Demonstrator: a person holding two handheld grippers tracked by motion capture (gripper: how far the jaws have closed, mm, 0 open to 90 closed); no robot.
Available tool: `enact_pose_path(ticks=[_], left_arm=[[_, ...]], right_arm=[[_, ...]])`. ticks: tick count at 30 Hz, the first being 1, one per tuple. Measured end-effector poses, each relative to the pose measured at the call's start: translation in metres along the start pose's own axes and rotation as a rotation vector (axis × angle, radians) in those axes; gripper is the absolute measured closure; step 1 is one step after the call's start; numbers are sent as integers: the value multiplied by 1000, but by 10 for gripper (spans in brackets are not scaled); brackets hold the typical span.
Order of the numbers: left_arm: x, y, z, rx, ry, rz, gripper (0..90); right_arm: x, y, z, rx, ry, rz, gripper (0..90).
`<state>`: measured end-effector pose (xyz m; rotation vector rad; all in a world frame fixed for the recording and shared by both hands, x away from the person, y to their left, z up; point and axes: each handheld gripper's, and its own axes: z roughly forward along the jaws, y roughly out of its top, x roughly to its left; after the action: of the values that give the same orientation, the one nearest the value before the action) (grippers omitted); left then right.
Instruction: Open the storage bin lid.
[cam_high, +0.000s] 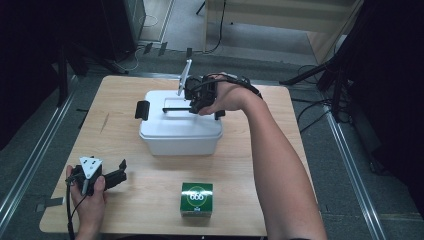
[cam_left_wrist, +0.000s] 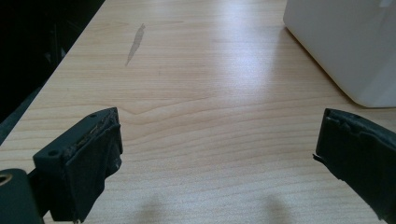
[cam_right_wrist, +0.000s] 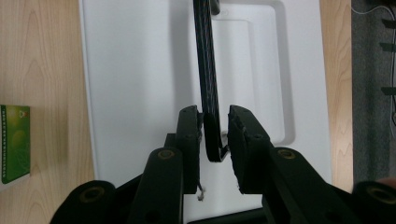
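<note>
The right gripper (cam_high: 196, 102) is reaching over the white storage box (cam_high: 180, 131), which is sitting in the middle of the table (cam_high: 240, 165), and its jaws are closing on the box's black handle (cam_right_wrist: 208, 84) above the lid, nearly pinching it. The left gripper (cam_high: 120, 170) is resting on the table near the box's front left corner, jaws spread wide and holding nothing. A green carton (cam_high: 196, 199) is lying in front of the box.

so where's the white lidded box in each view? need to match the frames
High view: white box at table centre, right gripper on its black handle.
Left gripper view: box wall at the upper right corner.
Right gripper view: its lid behind the jaws, handle between them.
Shared landmark: the wooden table.
</note>
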<state>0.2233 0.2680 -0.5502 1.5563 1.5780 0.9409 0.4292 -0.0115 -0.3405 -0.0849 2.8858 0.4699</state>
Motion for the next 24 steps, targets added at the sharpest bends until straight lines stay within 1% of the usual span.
enact_pose_path(ticks=[1, 4, 6, 7, 8, 9, 10, 11, 12, 13, 14, 16, 18, 20, 21, 22, 23, 24], left_arm=[[0, 0, 0, -1, 0, 0, 11], [0, 0, 0, -2, 0, -1, 12], [0, 0, 0, -2, -1, 0, 11], [0, 0, 0, -1, -1, 0, 11], [0, 0, 0, -2, 0, 0, 11], [0, 0, 0, -1, 0, 0, 11], [0, 0, 0, 0, 0, 0, 11], [0, 0, 0, -1, 1, 1, 12], [0, 0, 0, -1, 1, 2, 12], [0, 0, 0, -2, 1, 2, 12], [0, 0, 0, -1, 1, 1, 12], [0, 0, 0, 0, 0, 1, 12], [0, 0, 0, -1, 2, 1, 11], [0, 0, 0, -1, 2, 2, 12], [0, 0, 0, 0, 1, 2, 12], [0, 0, 0, -1, 1, 1, 11], [0, 0, 0, 1, 0, 1, 12], [0, 0, 0, 1, 1, 1, 12]], right_arm=[[1, 1, 0, 5, 1, 9, 755], [0, 4, 3, 3, 3, -6, 766], [1, 6, 5, 17, 5, 9, 784], [0, 7, 6, 4, 8, -9, 792], [1, 8, 7, 8, 7, -6, 797], [1, 9, 7, 13, 10, 10, 800], [0, 10, 8, 1, 12, -6, 802], [1, 11, 7, 10, 14, 15, 803], [1, 11, 8, 10, 12, 10, 805], [0, 12, 9, -1, 13, -2, 806], [0, 13, 10, 1, 15, -3, 807], [1, 13, 10, 12, 7, 13, 810], [0, 14, 11, 5, 2, 3, 811], [0, 14, 12, 10, -1, 3, 807], [1, 15, 13, 23, -5, 6, 805], [0, 16, 14, 18, -8, -4, 802], [2, 17, 15, 32, -6, 13, 798], [1, 17, 17, 25, -11, -9, 793]])
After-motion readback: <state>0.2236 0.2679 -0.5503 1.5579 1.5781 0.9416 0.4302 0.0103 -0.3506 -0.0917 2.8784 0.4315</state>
